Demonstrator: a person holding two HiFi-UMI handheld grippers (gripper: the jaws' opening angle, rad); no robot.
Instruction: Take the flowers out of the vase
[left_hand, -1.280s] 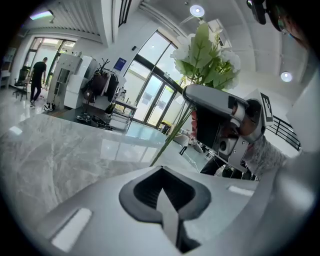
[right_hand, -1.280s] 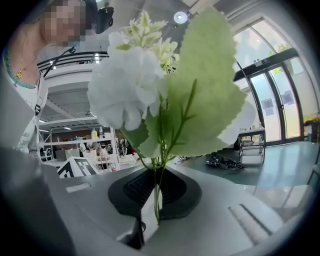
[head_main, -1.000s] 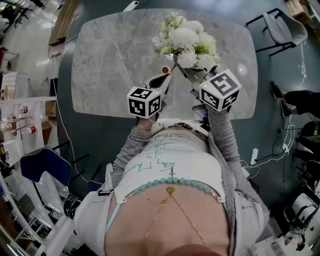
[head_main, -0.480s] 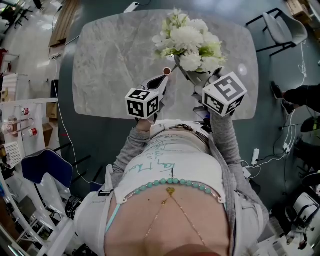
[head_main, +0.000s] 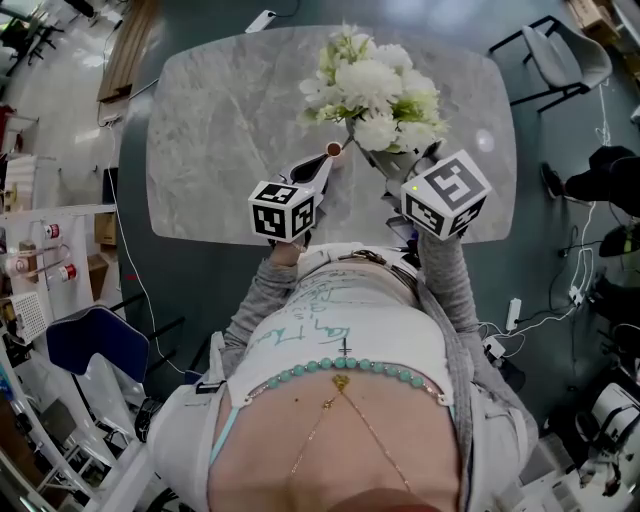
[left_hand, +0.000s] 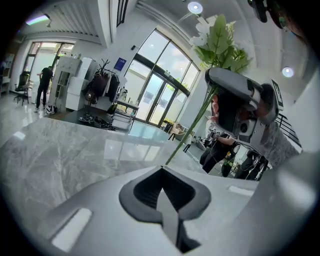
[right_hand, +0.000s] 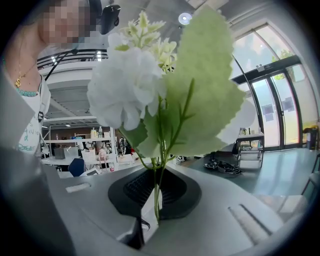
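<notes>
- Grey left gripper (head_main: 330, 152): jaws together with nothing in them, tips just left of the stems.
- White flowers (head_main: 372, 85): held over the table (head_main: 220, 120) toward its far edge; likely light, floppy and easily crushed.
- Right gripper (right_hand: 156, 197): pinched tight on the thin green stems (right_hand: 161, 165); you do best gripping low there, gently.
</notes>
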